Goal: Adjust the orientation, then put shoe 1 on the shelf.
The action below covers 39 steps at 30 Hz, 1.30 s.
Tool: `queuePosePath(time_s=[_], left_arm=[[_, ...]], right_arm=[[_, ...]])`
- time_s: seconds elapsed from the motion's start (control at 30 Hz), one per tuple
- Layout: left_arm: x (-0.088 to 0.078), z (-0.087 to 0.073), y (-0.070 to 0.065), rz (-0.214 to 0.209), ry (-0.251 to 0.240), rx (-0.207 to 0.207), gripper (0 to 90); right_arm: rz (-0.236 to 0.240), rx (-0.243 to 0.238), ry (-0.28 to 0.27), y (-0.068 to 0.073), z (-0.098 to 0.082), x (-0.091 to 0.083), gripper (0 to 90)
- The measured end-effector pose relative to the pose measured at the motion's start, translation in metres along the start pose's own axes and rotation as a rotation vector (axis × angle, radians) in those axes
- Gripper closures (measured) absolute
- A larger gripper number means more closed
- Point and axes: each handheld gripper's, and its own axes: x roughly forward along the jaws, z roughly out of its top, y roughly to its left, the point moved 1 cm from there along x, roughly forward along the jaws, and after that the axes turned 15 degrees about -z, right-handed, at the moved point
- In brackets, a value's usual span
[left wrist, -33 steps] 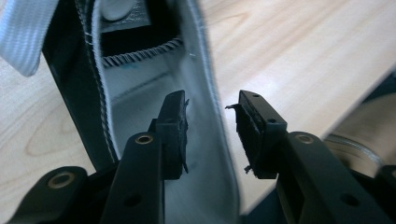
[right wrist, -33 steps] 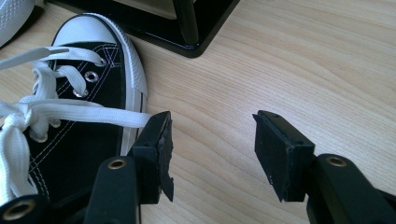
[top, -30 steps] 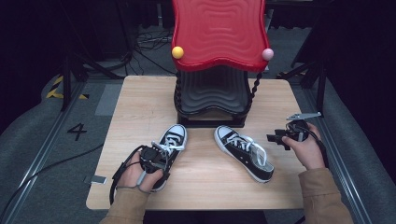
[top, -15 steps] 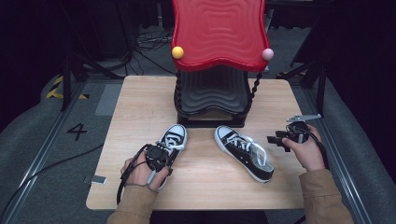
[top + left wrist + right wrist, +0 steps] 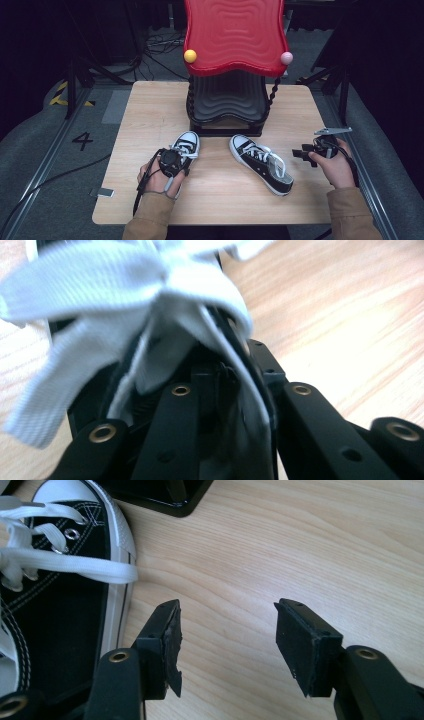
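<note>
At lower left of the high view, the left gripper [image 5: 176, 161] has just been closing its jaws onto the left shoe [image 5: 186, 144], apparently to lift it. The right gripper [image 5: 226, 645] waits wide open, empty, beside the right shoe [image 5: 260, 161]; beyond, a red-topped rack [image 5: 235, 35] on the table [image 5: 150, 110].

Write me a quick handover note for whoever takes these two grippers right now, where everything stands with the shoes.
Left hand-held gripper: on the left shoe, jaws have just been closing around its tongue and white laces; the grip looks nearly set, but confirm it.
Right hand-held gripper: open, nothing between the jaws, beside the right shoe and not touching it.
Things: both black-and-white shoes lie on the wooden table, toes pointing at the red and black rack.
Done: the left shoe is reached.
Left: probably lifting the left shoe, then grasping the right shoe; neither is on the rack yet.
</note>
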Motion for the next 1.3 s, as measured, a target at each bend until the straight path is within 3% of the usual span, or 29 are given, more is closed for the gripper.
queuePosePath(time_s=[0.13, 0.33, 0.47, 0.7, 0.93, 1.2, 1.3], left_arm=[[-0.002, 0.003, 0.002, -0.017, 0.007, -0.013, 83.9], [-0.022, 0.006, -0.007, 0.036, 0.003, -0.014, 86.8], [-0.033, 0.006, -0.012, -0.023, 0.017, -0.018, 87.0], [-0.045, 0.01, -0.03, -0.047, 0.057, 0.026, 86.9], [-0.051, 0.015, -0.04, -0.077, 0.066, 0.067, 86.9], [-0.062, 0.034, -0.064, -0.156, 0.04, 0.148, 86.9], [-0.063, 0.041, -0.069, -0.165, 0.03, 0.163, 86.9]], right_arm=[[-0.007, 0.006, 0.01, -0.003, -0.006, -0.003, 44.4], [-0.017, 0.013, 0.0, -0.008, -0.011, -0.007, 44.8], [-0.004, 0.029, -0.009, -0.01, -0.012, -0.006, 47.4], [0.057, 0.074, -0.041, -0.006, -0.011, -0.006, 50.1], [0.069, 0.084, -0.059, -0.005, -0.012, -0.005, 49.6], [0.066, 0.113, -0.004, -0.009, -0.018, -0.002, 48.7], [0.054, 0.108, 0.008, -0.01, -0.02, -0.001, 48.7]])
